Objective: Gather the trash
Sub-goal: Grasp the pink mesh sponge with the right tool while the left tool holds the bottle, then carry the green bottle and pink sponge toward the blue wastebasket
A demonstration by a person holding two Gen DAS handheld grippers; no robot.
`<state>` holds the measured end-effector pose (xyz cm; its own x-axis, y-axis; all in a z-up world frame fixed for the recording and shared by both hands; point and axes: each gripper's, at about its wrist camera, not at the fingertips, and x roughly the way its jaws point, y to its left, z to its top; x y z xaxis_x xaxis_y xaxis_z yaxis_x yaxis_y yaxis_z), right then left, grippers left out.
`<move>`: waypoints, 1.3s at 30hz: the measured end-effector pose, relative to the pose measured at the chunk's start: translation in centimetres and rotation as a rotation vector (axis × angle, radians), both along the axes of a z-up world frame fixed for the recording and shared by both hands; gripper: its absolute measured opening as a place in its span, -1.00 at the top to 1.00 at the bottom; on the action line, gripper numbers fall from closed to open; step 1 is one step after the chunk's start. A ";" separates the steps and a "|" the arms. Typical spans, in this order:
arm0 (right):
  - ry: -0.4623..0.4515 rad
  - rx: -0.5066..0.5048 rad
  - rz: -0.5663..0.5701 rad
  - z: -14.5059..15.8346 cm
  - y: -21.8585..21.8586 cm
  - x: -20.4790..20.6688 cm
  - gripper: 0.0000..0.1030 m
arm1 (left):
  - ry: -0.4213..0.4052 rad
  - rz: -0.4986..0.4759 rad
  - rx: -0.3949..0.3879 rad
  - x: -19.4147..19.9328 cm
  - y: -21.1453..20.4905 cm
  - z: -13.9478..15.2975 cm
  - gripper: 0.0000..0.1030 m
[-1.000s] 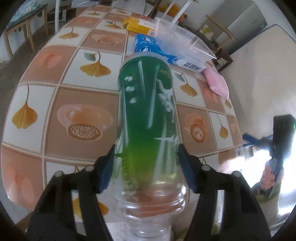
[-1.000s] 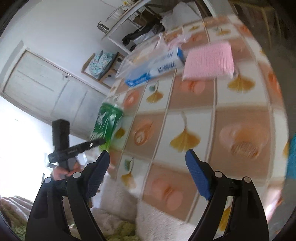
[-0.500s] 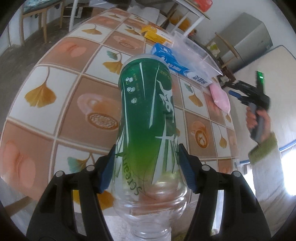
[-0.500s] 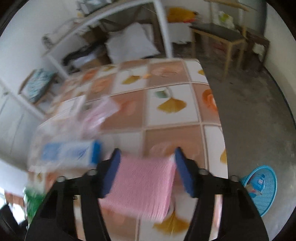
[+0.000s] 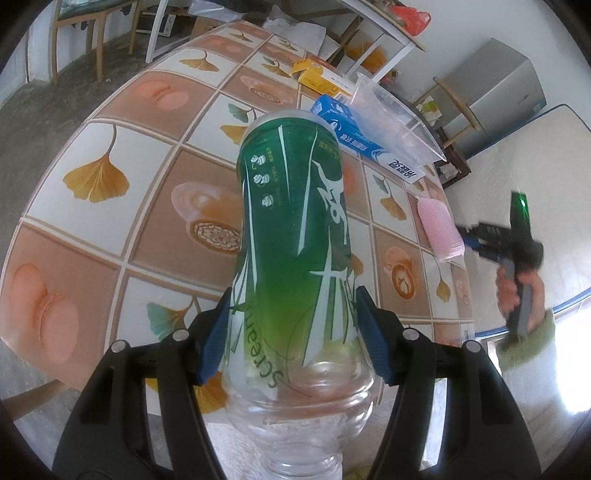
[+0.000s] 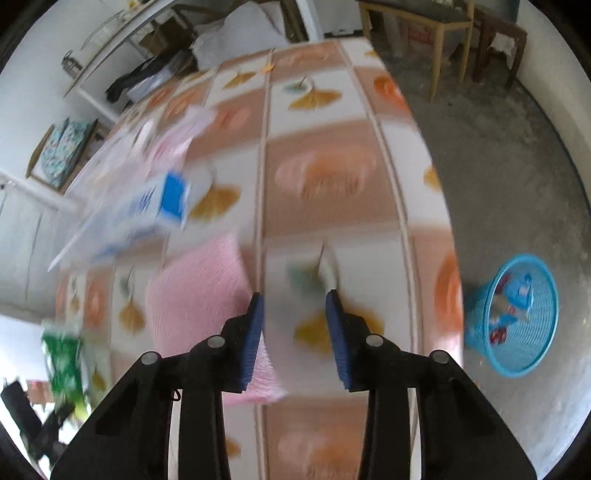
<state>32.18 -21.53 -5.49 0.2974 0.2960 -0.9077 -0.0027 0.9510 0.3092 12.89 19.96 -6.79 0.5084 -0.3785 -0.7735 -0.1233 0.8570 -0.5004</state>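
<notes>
My left gripper [image 5: 291, 343] is shut on a clear plastic bottle with a green label [image 5: 295, 236], held base-forward above the tiled table [image 5: 110, 206]. The bottle also shows at the far left of the right wrist view [image 6: 61, 354]. My right gripper [image 6: 294, 328] is over the table with its jaws partly closed and nothing between them; the view is blurred. A pink packet [image 6: 199, 291] lies just left of its left finger, and shows at the table's right edge in the left wrist view [image 5: 439, 232]. A blue mesh bin [image 6: 513, 317] with trash stands on the floor at right.
A blue and white box [image 5: 365, 144], a clear plastic container [image 5: 395, 114] and a yellow box [image 5: 317, 77] lie at the table's far side. Wooden stools [image 6: 443, 33] stand on the concrete floor beyond the table. A white mattress [image 5: 517, 192] lies to the right.
My right gripper swung across the table, narrowed its jaws and now sits to the right of the pink packet, with the blue bin in view. My left gripper still holds the bottle, raised slightly.
</notes>
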 end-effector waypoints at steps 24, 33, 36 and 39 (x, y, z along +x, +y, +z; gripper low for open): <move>-0.051 -0.160 0.168 0.3 11.0 -1.0 -0.71 | -0.002 0.020 -0.034 -0.1 0.5 -0.2 -0.17; -0.072 -0.252 0.205 -0.6 12.0 -1.7 -0.71 | -0.003 0.024 -0.037 -0.1 0.5 -0.2 -0.17; -0.097 -0.281 0.210 -0.4 12.3 -2.0 -0.70 | -0.005 0.028 -0.038 -0.1 0.4 -0.2 -0.17; -0.112 -0.290 0.217 -0.2 12.2 -2.6 -0.60 | -0.009 0.029 -0.039 -0.2 0.4 -0.2 -0.17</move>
